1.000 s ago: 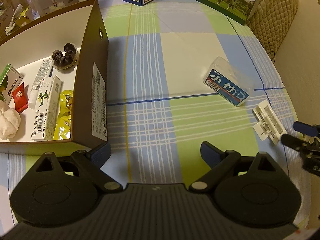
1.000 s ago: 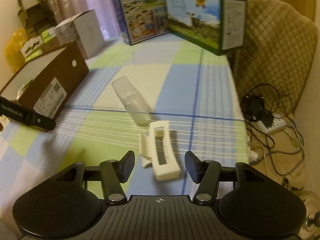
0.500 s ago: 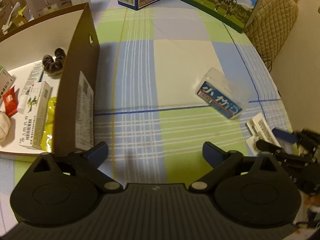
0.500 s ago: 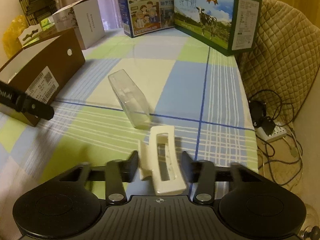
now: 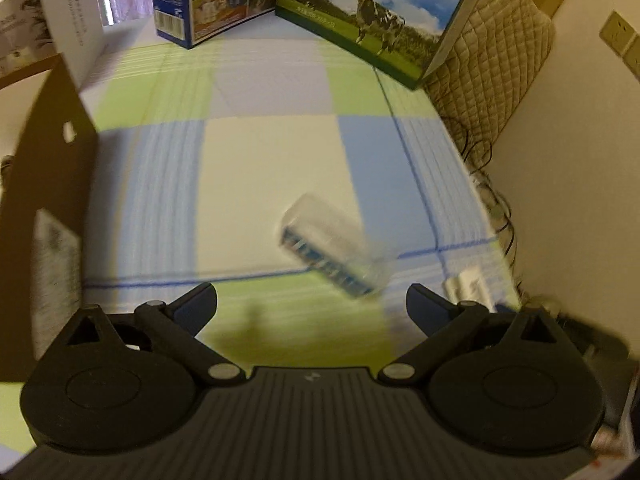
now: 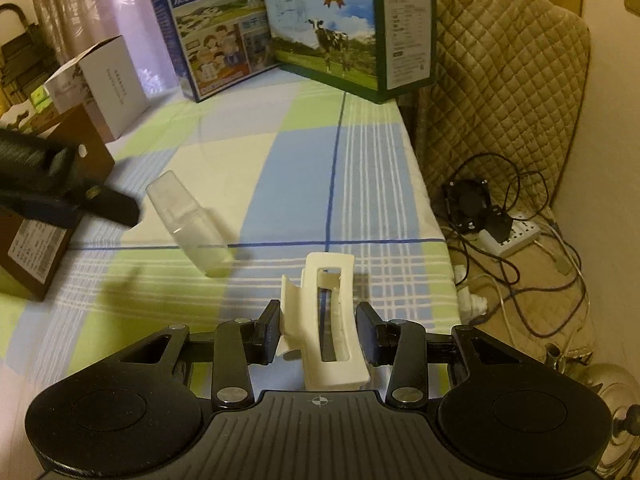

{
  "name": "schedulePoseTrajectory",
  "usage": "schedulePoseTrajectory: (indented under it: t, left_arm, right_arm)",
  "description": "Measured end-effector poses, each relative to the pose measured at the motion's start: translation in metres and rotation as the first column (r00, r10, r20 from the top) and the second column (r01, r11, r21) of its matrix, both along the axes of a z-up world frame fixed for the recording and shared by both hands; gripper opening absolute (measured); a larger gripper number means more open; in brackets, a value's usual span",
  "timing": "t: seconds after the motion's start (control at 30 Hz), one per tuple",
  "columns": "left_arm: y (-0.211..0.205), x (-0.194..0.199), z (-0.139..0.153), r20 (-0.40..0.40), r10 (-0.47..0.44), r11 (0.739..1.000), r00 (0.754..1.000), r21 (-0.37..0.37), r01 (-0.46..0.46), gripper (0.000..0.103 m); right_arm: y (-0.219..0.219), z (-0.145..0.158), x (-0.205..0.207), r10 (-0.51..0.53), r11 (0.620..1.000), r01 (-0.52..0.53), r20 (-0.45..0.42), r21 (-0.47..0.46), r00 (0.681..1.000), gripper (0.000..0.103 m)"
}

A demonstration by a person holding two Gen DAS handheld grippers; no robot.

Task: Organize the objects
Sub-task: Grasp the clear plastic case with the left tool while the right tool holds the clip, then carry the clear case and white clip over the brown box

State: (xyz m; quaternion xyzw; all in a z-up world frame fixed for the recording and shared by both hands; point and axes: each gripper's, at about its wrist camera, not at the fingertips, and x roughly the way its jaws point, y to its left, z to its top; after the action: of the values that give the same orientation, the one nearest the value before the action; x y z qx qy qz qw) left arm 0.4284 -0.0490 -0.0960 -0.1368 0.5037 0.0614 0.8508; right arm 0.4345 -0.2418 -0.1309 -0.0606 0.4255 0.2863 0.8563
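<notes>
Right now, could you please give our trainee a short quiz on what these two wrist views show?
1. True or false: the right claw is closed around the white hair clip.
2. Which is nearer the left claw: A) the clear plastic box with a blue label, B) the cow milk carton, C) the white carton?
3. Fill in: the left claw's fingers are spread ____ and hold nothing.

Key
1. True: both pads press the clip's sides.
2. A
3. open
</notes>
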Motion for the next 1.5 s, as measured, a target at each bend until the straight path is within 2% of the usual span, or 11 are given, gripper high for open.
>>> schedulePoseTrajectory:
  t: [0.2,0.37,0.57,0.6,0.63,0.7,0.9,1.13,1.3,1.5]
  left_arm:
    - [0.002,0.037,-0.017,-0.023,0.066,0.997,0.998,-0.037,-0.067,0.097]
    - [0.01,0.055,-0.034,-0.065,0.114,0.989,0.991,-0.086,-0.119,0.087]
    - [0.012,0.058,-0.046,-0.101,0.098,0.991,0.99,-0.082,-0.106,0.06]
    - [0.012,0.058,-0.047,-0.103,0.088,0.993,0.991,-0.075,-0.096,0.052]
    - [0.011,0.057,-0.049,-0.102,0.075,0.995,0.992,-0.063,-0.081,0.038]
    - [0.01,0.052,-0.051,-0.111,0.049,0.998,0.993,-0.026,-0.052,0.026]
    - [0.013,0.022,-0.05,-0.097,0.001,1.0,0.995,0.018,0.001,0.026]
    - [0.028,-0.038,-0.047,-0.105,-0.006,0.999,0.994,0.047,0.011,0.026]
    - [0.044,-0.086,-0.044,-0.13,0.033,0.997,0.991,0.068,-0.025,0.026]
    - [0.076,-0.14,-0.04,-0.174,0.138,0.988,0.975,0.094,-0.123,0.026]
  right_arm:
    - [0.0,-0.001,0.004,-0.012,1.0,0.012,-0.002,0.01,1.0,0.037]
    - [0.0,0.0,0.007,-0.011,1.0,0.011,-0.001,0.009,1.0,0.037]
    - [0.001,-0.001,0.008,-0.011,1.0,0.011,0.002,0.008,1.0,0.037]
    - [0.004,-0.001,0.009,-0.009,1.0,0.009,0.003,0.006,1.0,0.037]
    - [0.005,-0.001,0.009,-0.008,1.0,0.008,0.005,0.005,1.0,0.037]
    - [0.007,-0.001,0.009,-0.004,1.0,0.004,0.009,0.001,1.0,0.037]
    - [0.012,-0.003,0.005,0.011,1.0,-0.011,0.011,0.0,1.0,0.037]
    - [0.024,-0.003,-0.018,0.082,0.997,-0.082,-0.005,0.005,0.997,0.037]
    - [0.038,-0.004,-0.046,0.162,0.987,-0.161,-0.024,0.019,0.987,0.037]
    - [0.059,-0.005,-0.081,0.275,0.961,-0.273,-0.051,0.035,0.96,0.037]
